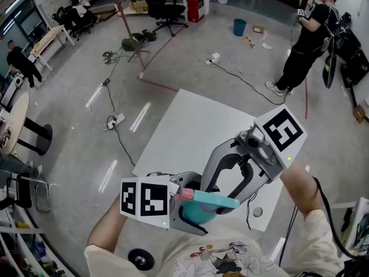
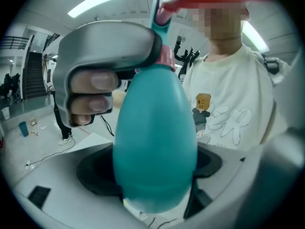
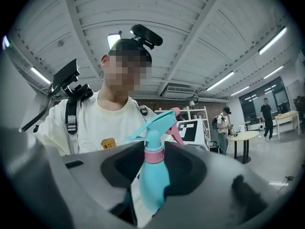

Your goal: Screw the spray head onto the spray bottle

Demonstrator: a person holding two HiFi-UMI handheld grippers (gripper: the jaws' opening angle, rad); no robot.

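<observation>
1. over the near edge of the white table (image 1: 190, 126), head view: the spray bottle (image 1: 196, 212) is held up off the table between the left gripper (image 1: 189, 219) and the right gripper (image 1: 229, 204). the spray head (image 1: 216, 199) lies across its top.
2. left gripper view, clear of the white table: the left gripper (image 2: 157, 202) has its jaws clamped on the spray bottle (image 2: 155, 142) at its fat lower body. the pink collar (image 2: 166, 57) sits at the neck, with no gap that i can make out.
3. right gripper view, white table out of sight: the right gripper (image 3: 152, 200) looks closed on the spray bottle (image 3: 153, 185) below the pink collar (image 3: 154, 154). the spray head (image 3: 153, 127) stands square above it.
4. judging from these views, the head is already on. no view shows how tight the thread is. what may be left is a last twist and setting the bottle down on the white table.
</observation>
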